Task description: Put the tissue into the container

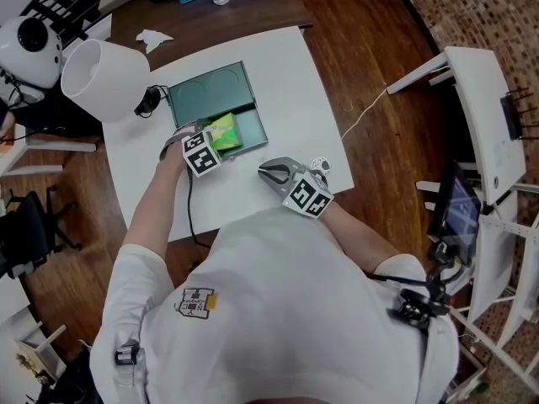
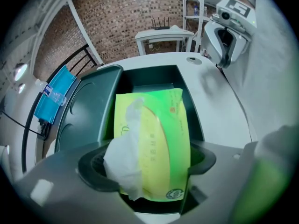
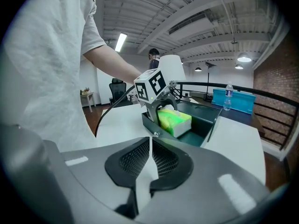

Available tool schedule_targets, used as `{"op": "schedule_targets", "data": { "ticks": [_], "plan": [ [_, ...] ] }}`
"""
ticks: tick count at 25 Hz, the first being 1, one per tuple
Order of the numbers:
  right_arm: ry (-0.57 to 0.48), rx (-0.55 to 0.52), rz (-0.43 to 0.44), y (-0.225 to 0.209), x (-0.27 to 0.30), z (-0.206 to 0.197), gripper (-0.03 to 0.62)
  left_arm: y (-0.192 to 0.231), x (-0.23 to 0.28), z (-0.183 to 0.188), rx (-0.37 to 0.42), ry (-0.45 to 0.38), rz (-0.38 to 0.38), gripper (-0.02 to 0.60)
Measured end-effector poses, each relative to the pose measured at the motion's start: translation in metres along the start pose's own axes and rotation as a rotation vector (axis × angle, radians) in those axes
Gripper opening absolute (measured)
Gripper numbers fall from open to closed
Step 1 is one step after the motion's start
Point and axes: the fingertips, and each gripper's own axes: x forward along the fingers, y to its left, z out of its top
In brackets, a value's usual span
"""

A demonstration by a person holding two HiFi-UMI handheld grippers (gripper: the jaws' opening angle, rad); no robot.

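Inside the dark container (image 2: 88, 111), the tissue pack (image 2: 159, 125) is being gripped by the left claw (image 2: 149, 167); the right claw (image 3: 149, 157) is being held closed, empty.

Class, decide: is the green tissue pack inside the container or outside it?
Inside: the tissue pack lies within the dark container's walls in both gripper views.
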Motion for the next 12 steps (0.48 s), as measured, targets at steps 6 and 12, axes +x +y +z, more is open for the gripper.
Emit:
{"op": "schedule_targets", "data": {
  "ticks": [6, 12],
  "plan": [
    [0.005, -0.117, 0.007, -0.040, 0.043, 0.050, 0.017, 0.000, 0.001, -0.003, 0.026, 0.040, -0.003, 0.385],
    [0.170, -0.172, 0.009, -0.059, 0.106, 0.048, 0.015, -0.003, 0.000, 0.002, 0.017, 0.017, -0.010, 0.385]
  ]
}}
